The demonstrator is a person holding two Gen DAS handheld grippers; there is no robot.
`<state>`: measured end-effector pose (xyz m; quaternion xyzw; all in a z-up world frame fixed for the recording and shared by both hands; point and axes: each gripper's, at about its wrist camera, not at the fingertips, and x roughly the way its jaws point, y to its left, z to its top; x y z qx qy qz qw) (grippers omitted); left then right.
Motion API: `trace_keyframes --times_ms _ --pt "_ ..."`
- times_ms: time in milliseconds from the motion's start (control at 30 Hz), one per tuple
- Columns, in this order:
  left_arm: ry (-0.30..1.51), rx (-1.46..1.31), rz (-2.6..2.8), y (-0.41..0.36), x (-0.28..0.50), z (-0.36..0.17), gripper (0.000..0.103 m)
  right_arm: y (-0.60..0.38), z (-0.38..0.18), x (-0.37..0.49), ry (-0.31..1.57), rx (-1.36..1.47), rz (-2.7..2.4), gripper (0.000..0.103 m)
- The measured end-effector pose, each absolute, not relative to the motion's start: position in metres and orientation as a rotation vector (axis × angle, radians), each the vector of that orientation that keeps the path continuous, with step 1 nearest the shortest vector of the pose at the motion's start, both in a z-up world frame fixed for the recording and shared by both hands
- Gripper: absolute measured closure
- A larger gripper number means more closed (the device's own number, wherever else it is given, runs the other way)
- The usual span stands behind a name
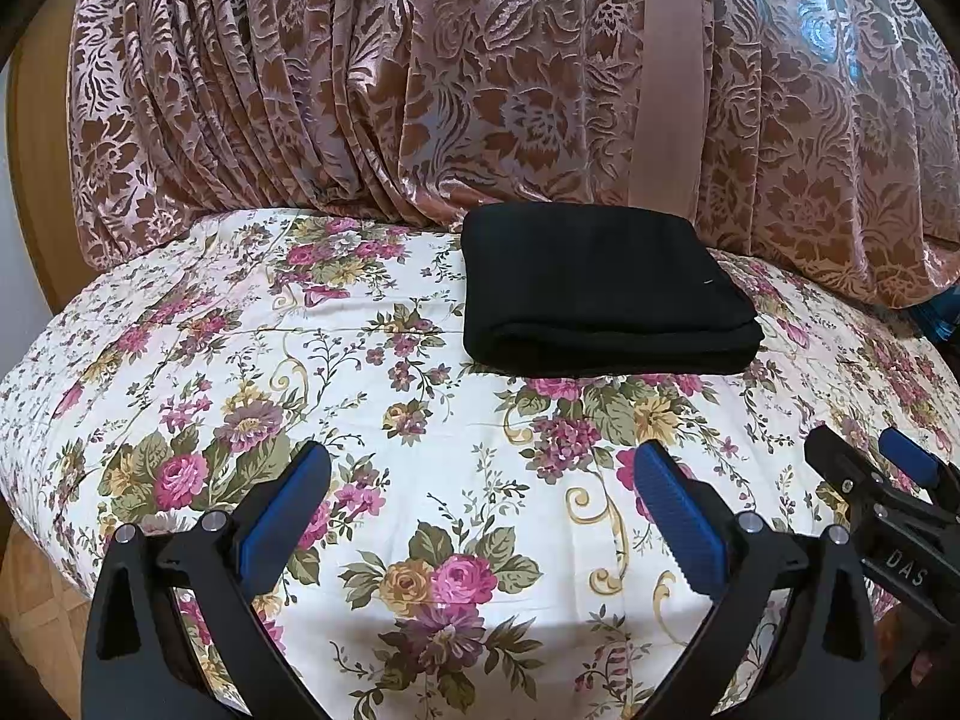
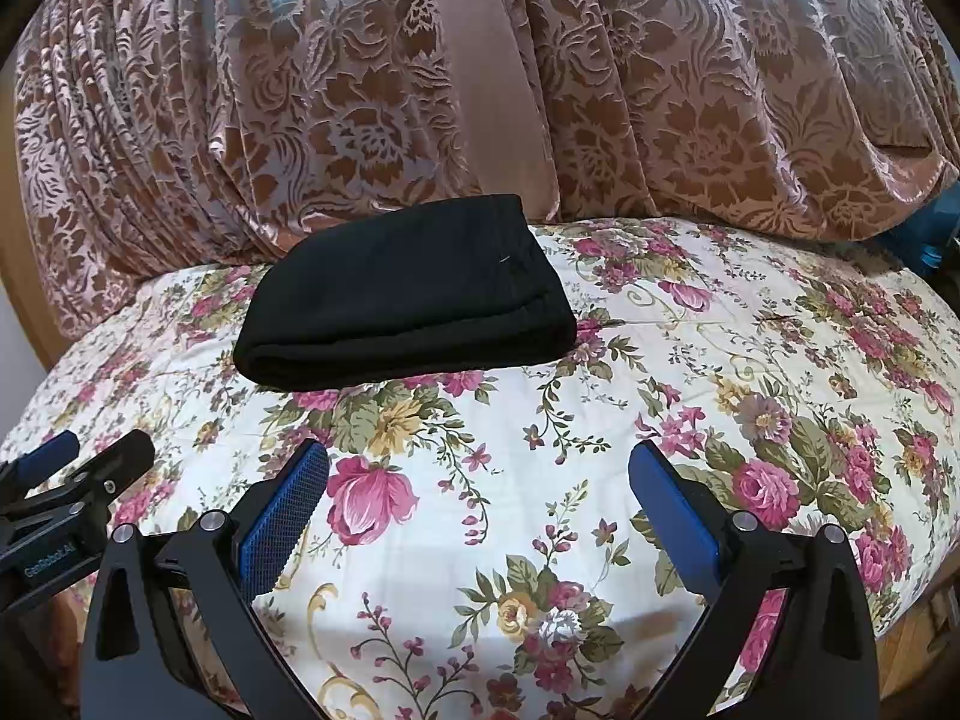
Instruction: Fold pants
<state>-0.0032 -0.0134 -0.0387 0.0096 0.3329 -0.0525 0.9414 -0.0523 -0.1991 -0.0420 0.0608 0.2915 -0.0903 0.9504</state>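
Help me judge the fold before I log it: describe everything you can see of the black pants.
The black pants lie folded into a compact, roughly rectangular stack of several layers, in a soft, matte, knit-looking fabric. A rounded fold edge faces the cameras, its layers fairly even. A tiny pale fleck sits on the top face. They rest flat on the floral bedspread, their far edge near or against the brown damask curtain. Neither the left gripper nor the right gripper touches them; both are open, short of the stack.
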Motion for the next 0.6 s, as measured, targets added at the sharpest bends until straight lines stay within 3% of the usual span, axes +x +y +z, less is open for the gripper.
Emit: trace_keyframes --times_ms 600 --pt "0.701 0.02 -0.102 -0.0117 -0.0012 -0.044 0.002 -0.199 -0.0442 -0.0505 0.599 0.121 -0.181 0.004"
